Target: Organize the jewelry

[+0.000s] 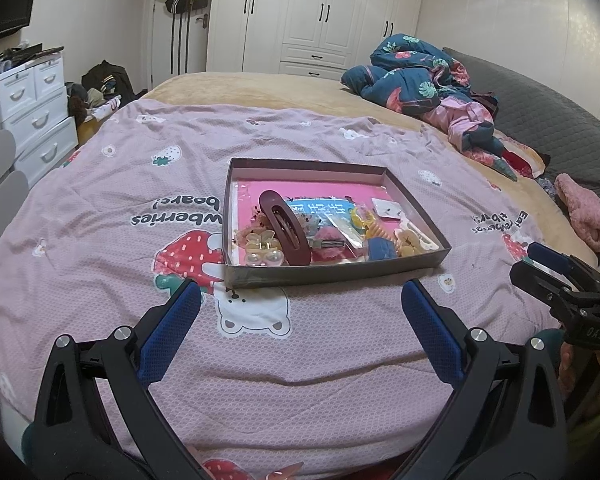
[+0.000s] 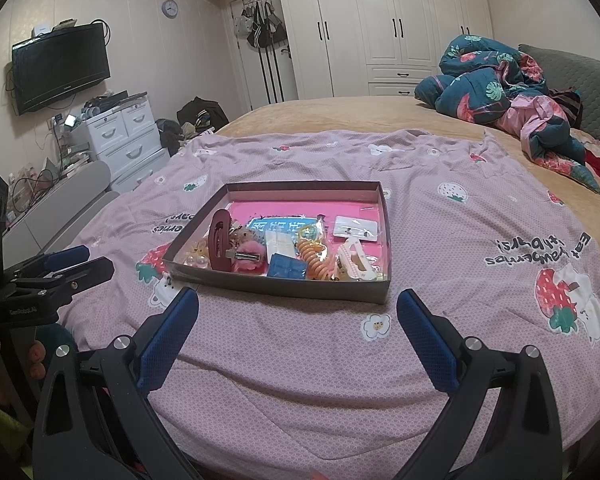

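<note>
A shallow brown tray (image 1: 332, 271) (image 2: 300, 289) with a pink lining sits on the bed, just ahead of both grippers. It holds a dark red oval hair clip (image 1: 286, 228) (image 2: 220, 240), a pearl bow clip (image 1: 262, 251), a metal clip on a pink pompom (image 1: 328, 244) (image 2: 246, 257), a blue block (image 1: 380, 249) (image 2: 288, 267), an orange spiral tie (image 1: 376, 232) (image 2: 314, 258), a cream clip (image 1: 412, 240) (image 2: 356, 260) and a white earring card (image 1: 388, 209) (image 2: 356, 227). My left gripper (image 1: 300, 300) (image 2: 72, 264) is open and holds nothing. My right gripper (image 2: 298, 300) (image 1: 548, 268) is likewise open and bare.
A pink strawberry-print quilt (image 1: 100, 240) covers the near part of the bed. A bundled blue floral duvet (image 1: 416, 76) (image 2: 496, 80) lies at the back right, and a pink fuzzy item (image 1: 588, 216) at the right edge. White drawers (image 2: 128, 136) and a wall TV (image 2: 60, 66) stand to the left.
</note>
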`<state>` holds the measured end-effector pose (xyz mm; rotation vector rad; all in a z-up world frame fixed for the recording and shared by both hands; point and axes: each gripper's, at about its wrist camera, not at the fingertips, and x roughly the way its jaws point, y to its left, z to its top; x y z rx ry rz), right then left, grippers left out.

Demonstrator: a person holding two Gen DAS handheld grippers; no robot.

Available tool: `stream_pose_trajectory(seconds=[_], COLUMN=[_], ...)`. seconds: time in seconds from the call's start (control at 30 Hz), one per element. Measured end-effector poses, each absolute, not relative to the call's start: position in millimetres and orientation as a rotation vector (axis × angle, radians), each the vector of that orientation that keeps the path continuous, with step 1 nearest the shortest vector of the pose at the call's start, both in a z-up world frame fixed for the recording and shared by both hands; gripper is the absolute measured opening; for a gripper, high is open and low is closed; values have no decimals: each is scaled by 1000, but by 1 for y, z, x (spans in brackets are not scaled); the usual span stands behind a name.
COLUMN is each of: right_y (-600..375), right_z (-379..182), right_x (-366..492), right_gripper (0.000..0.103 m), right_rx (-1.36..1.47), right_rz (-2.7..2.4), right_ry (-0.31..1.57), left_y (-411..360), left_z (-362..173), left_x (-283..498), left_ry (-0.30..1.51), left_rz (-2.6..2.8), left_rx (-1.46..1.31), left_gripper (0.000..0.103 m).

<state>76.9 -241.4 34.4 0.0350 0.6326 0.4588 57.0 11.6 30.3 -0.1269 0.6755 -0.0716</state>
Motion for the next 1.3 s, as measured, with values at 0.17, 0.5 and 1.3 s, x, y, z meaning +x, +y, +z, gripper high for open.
stream_pose_trajectory(seconds=[0.17, 0.5, 1.3], right_y=[-241, -241, -330], right_z=[34, 34, -17], right_x=[77, 77, 212], right_gripper=[99, 99, 99], right_rx=[34, 34, 98], right_rz=[459, 456, 49], right_ry=[633, 633, 783], left_y=[12, 13, 126], left_z=[30, 29, 1], left_x=[56, 56, 140], left_ry=[676, 674, 797], left_rz=[-69, -78, 227], left_rx=[-126, -124, -245], left_gripper=[94, 94, 94])
